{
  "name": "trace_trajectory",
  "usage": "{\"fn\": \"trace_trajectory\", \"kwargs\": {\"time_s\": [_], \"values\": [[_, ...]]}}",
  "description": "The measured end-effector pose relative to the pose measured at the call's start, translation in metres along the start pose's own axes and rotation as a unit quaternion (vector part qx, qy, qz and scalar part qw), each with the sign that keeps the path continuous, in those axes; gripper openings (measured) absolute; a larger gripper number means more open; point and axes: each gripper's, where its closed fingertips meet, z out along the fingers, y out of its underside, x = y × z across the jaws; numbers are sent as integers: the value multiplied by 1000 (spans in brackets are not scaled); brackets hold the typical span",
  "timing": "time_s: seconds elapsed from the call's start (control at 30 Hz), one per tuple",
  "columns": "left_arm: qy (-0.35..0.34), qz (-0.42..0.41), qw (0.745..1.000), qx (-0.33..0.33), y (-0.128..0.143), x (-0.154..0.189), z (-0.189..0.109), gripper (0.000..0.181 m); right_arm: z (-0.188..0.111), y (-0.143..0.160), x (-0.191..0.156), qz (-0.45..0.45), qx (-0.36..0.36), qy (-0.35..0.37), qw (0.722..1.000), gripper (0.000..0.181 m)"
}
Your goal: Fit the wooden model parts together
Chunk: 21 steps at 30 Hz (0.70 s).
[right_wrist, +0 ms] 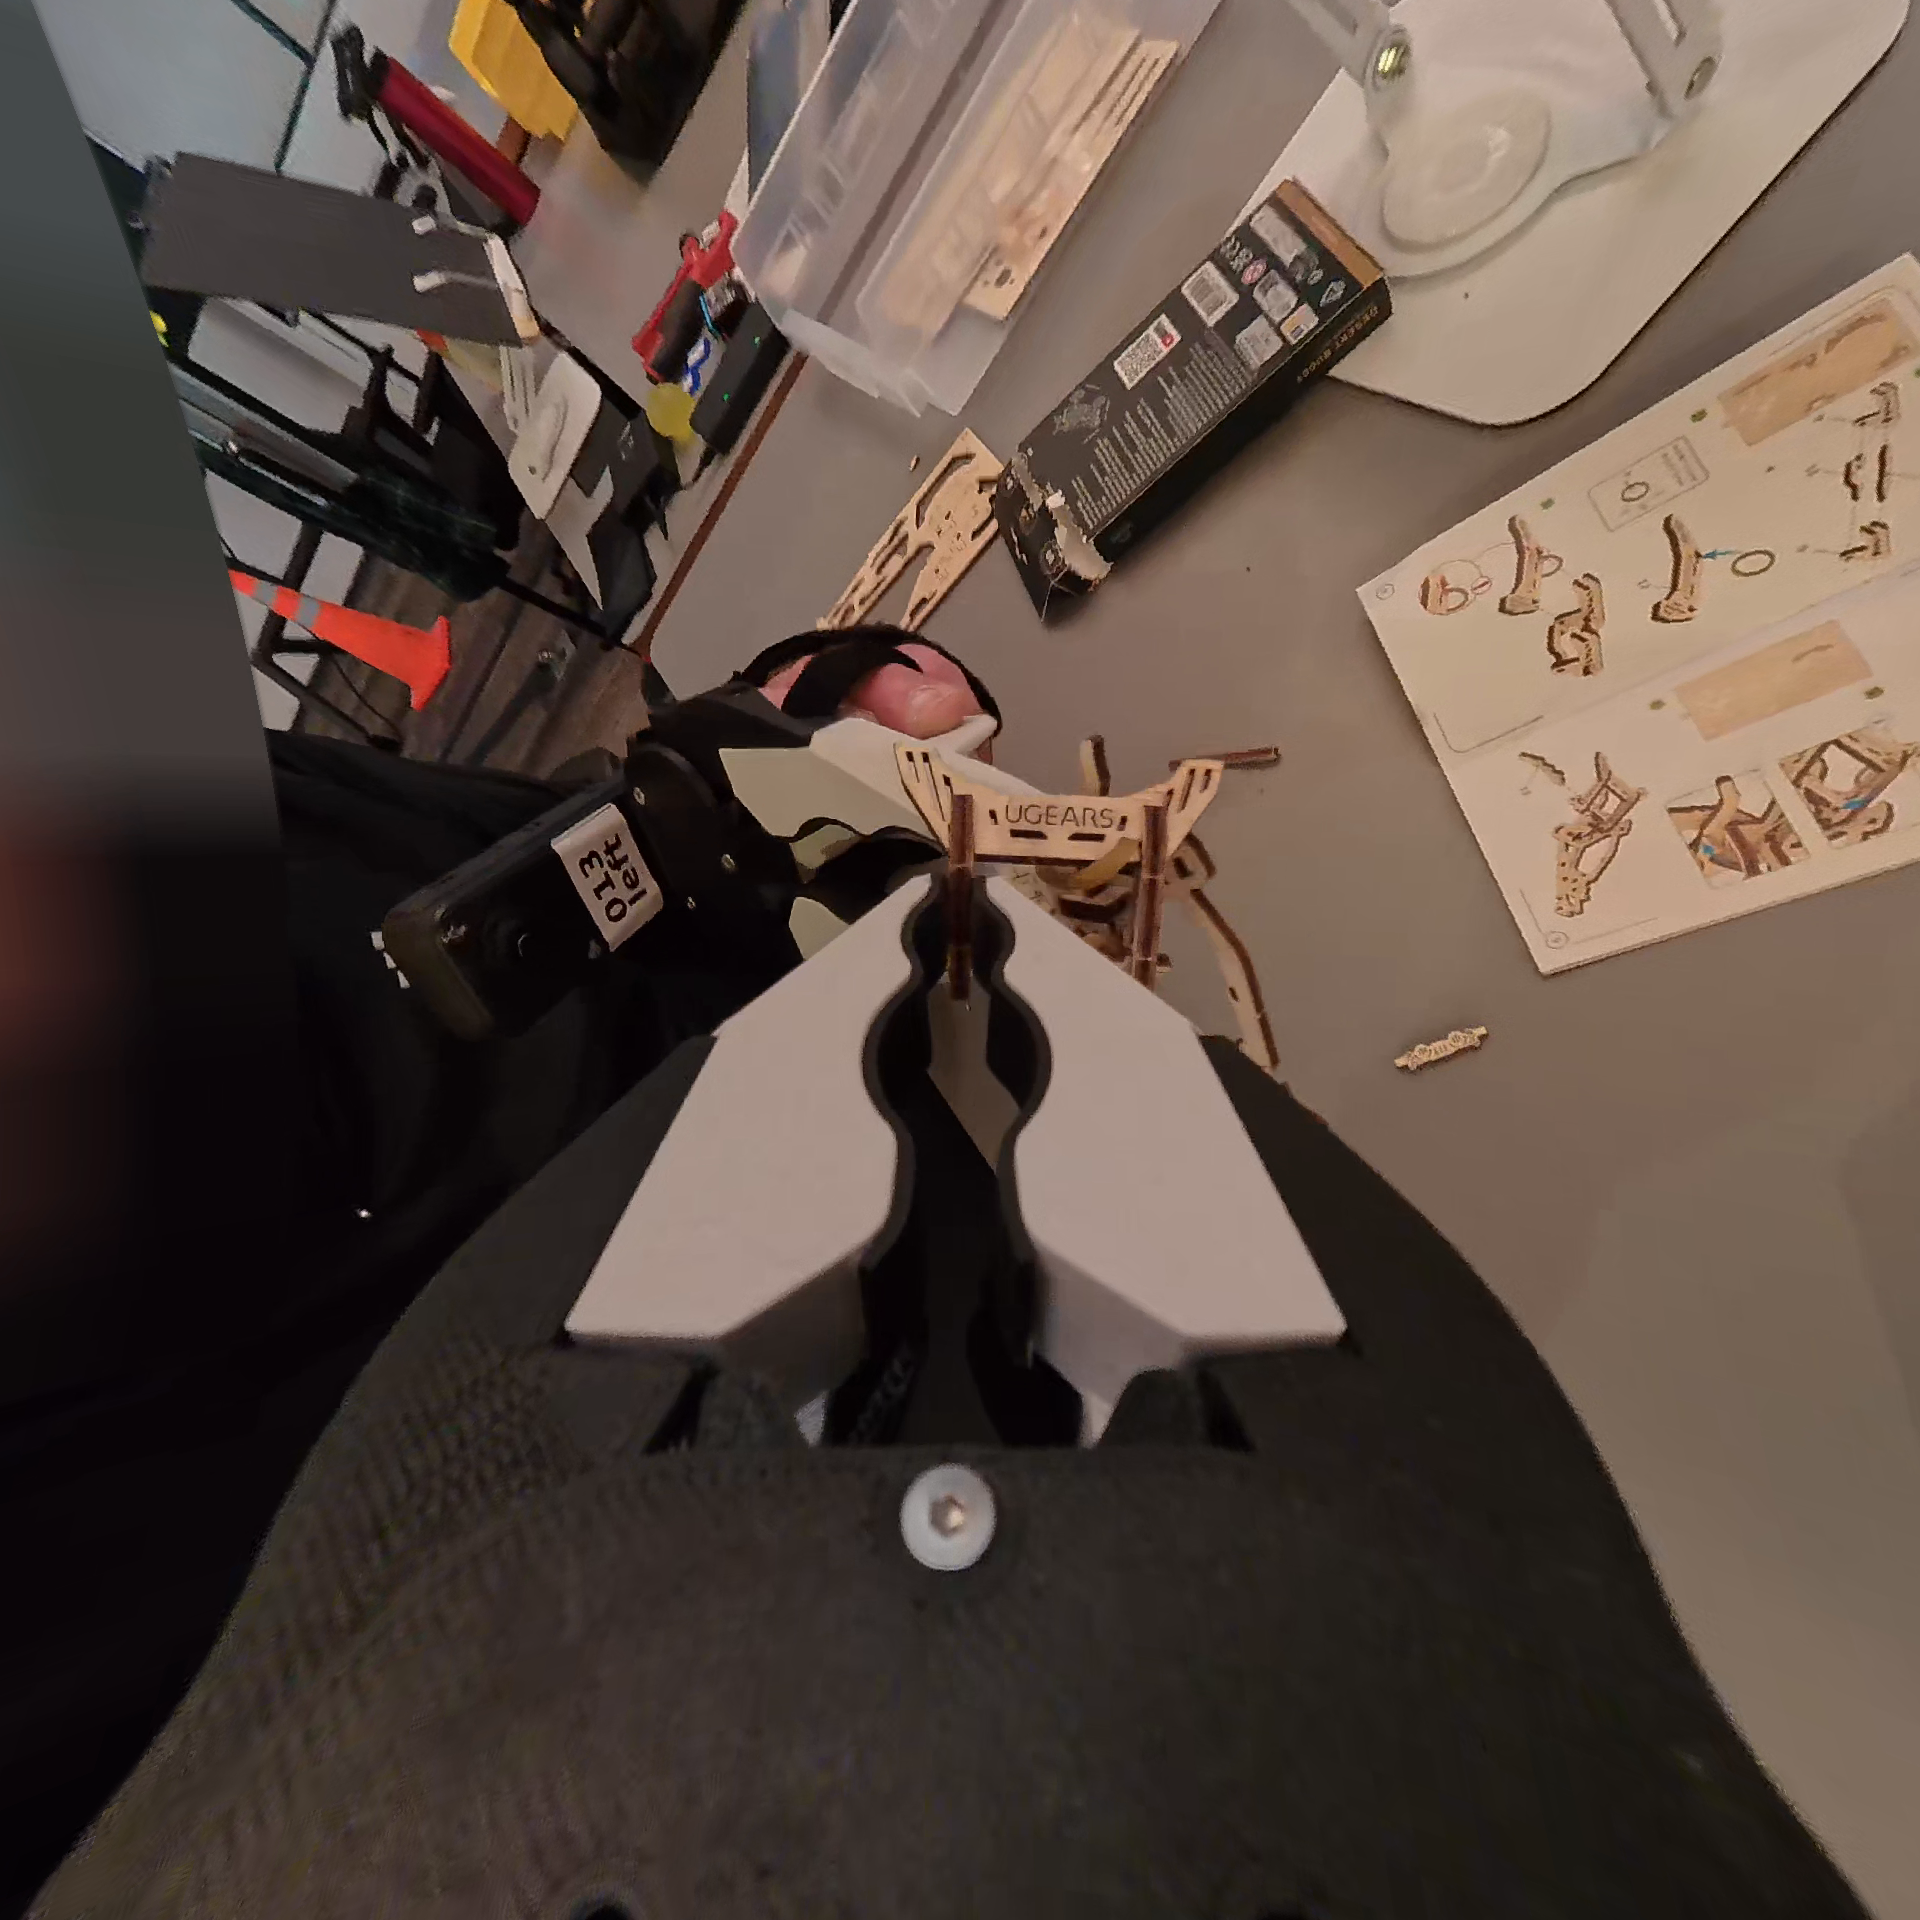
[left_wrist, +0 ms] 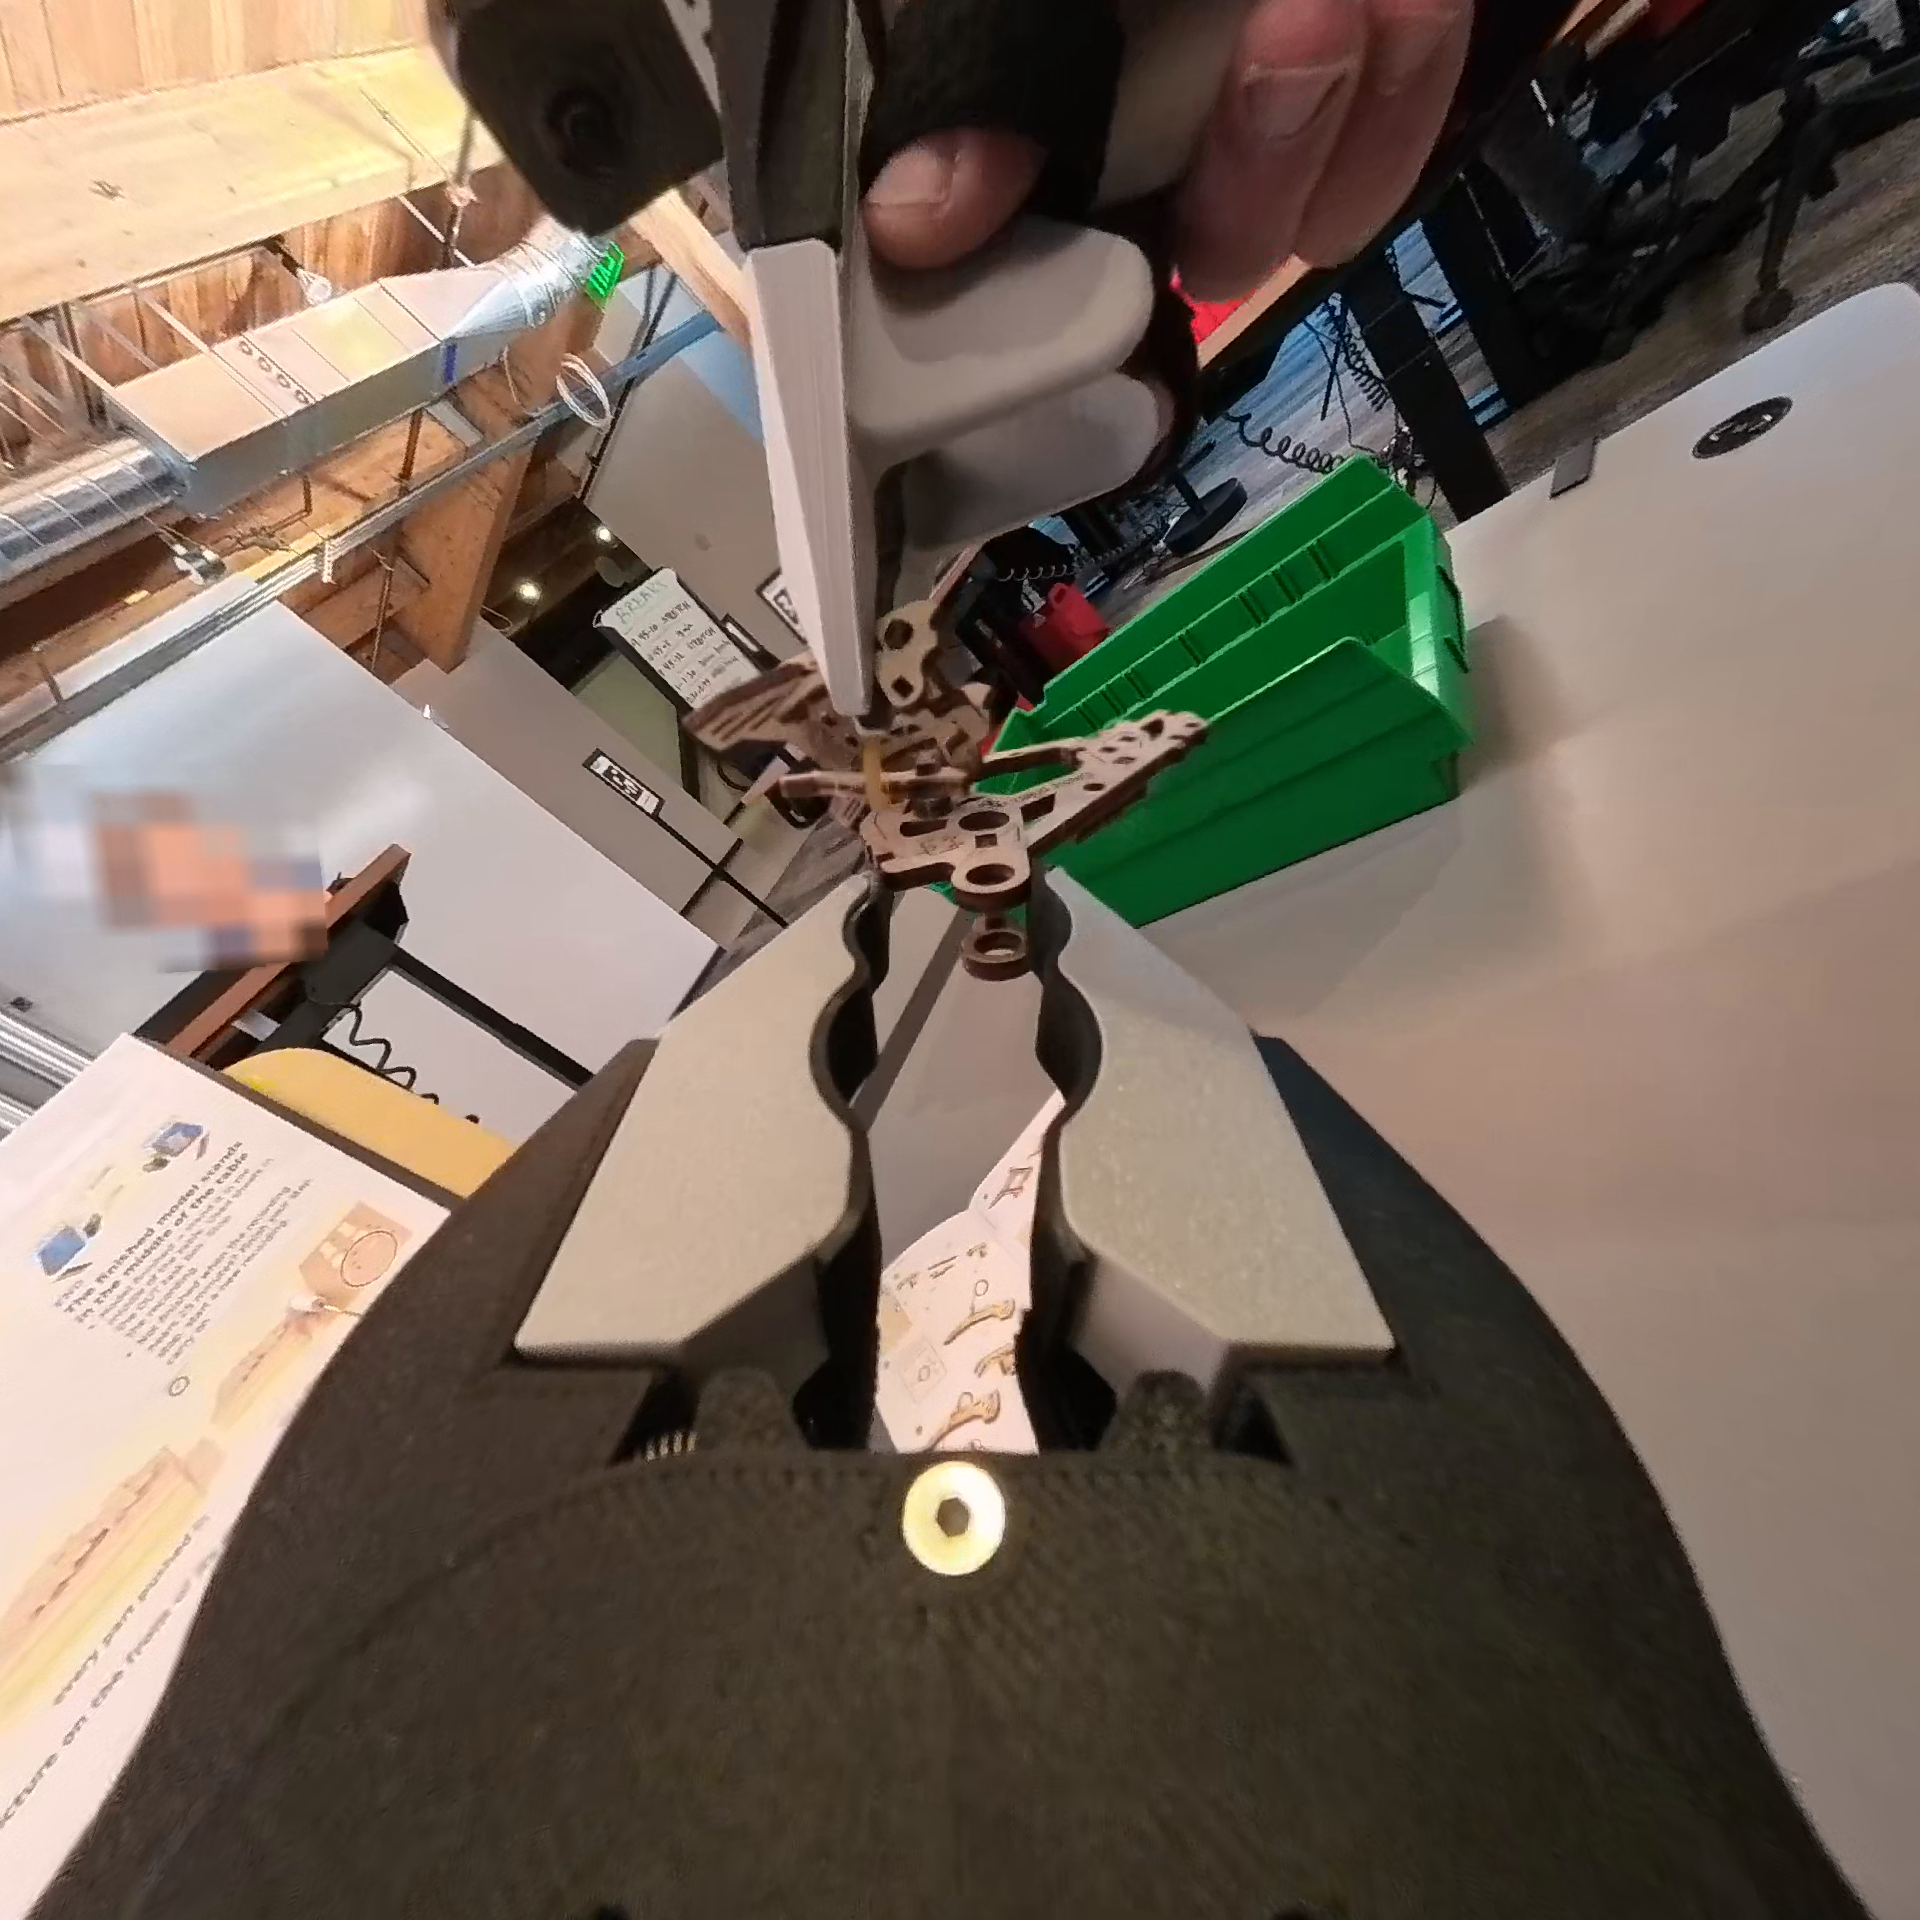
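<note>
A partly built wooden model [left_wrist: 935, 821] is held in the air between both grippers. My left gripper [left_wrist: 954, 899] is shut on the model's flat plate with round holes; a small ring [left_wrist: 992, 951] hangs just below it. My right gripper [left_wrist: 857, 712] comes down from above onto the model's middle. In the right wrist view my right gripper [right_wrist: 961, 894] is shut on an upright strut of the model [right_wrist: 1049, 821], under its lettered crossbar. The left gripper [right_wrist: 883, 753] holds the crossbar's far end from the left.
A green bin [left_wrist: 1299, 707] stands on the white table [left_wrist: 1558, 1039] beyond the model. Instruction sheets [right_wrist: 1662, 623] lie at the right, a black box [right_wrist: 1195, 395], a clear plastic container [right_wrist: 935, 187] and a cut-out wooden sheet [right_wrist: 925, 540] behind. A small loose wooden piece [right_wrist: 1439, 1047] lies close by.
</note>
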Motion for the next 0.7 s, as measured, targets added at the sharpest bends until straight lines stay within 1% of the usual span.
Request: {"fn": "trace_trajectory", "kwargs": {"time_s": [0.03, 0.1, 0.23, 0.37, 0.47, 0.7], "values": [[0, 1, 1000, 2, -1, 0, -1, 23, -1, -1, 0, 4, 8, -6, 1000, 0], [3, -4, 1000, 6, -3, 0, -1, 24, -2, 0, 1, 8, 10, -13, 1000, 0], [3, -11, 1000, 14, -5, -2, -3, 23, -4, -2, -2, 15, 35, -44, 998, 0], [6, -16, 1000, 18, -5, -1, -3, 23, -3, -1, -2, 10, 46, -51, 998, 0], [8, -20, 1000, 19, -6, -2, -3, 23, -3, 0, 0, 4, 48, -41, 998, 10], [11, -19, 1000, 15, -4, 0, -2, 23, -3, 2, 2, -25, 38, 1, 999, 20]]}}
